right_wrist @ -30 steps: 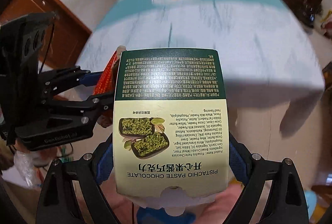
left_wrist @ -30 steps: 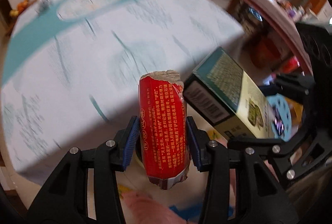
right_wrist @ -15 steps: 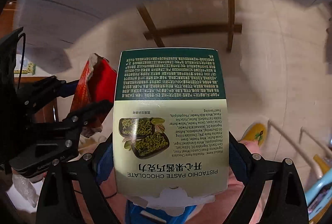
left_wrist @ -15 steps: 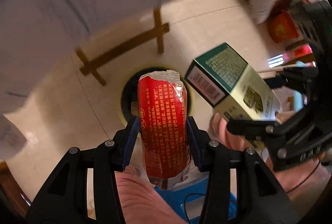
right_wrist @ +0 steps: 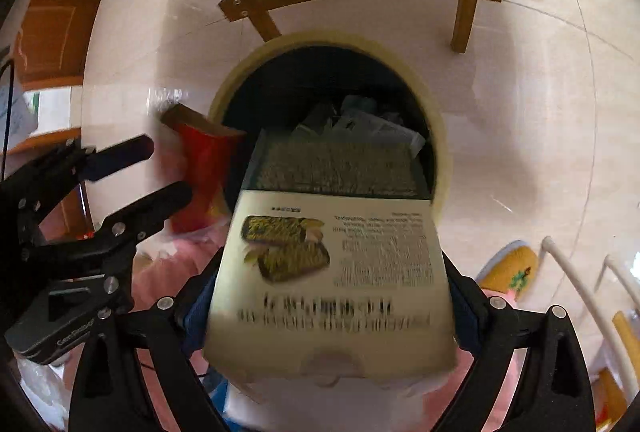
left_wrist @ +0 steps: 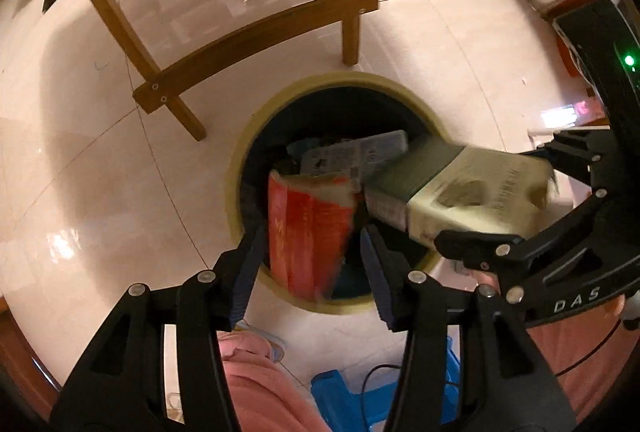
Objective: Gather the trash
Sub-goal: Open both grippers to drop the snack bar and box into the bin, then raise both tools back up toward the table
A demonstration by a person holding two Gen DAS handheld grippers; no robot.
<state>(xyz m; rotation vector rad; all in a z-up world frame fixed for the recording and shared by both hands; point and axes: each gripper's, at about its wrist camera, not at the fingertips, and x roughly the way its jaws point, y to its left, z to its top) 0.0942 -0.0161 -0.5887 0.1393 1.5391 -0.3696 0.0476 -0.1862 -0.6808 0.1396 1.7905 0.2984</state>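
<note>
Both my hands have dropped from the table to the bin at mid-frame; my left gripper has just spread, releasing the upright red wrapper over it, while my right gripper pinches the box.

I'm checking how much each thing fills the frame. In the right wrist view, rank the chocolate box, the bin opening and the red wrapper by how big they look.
1. Chocolate box, though it is nearest the camera, which inflates it.
2. Bin opening, partly hidden by the box.
3. Red wrapper, clearly smallest.
</note>
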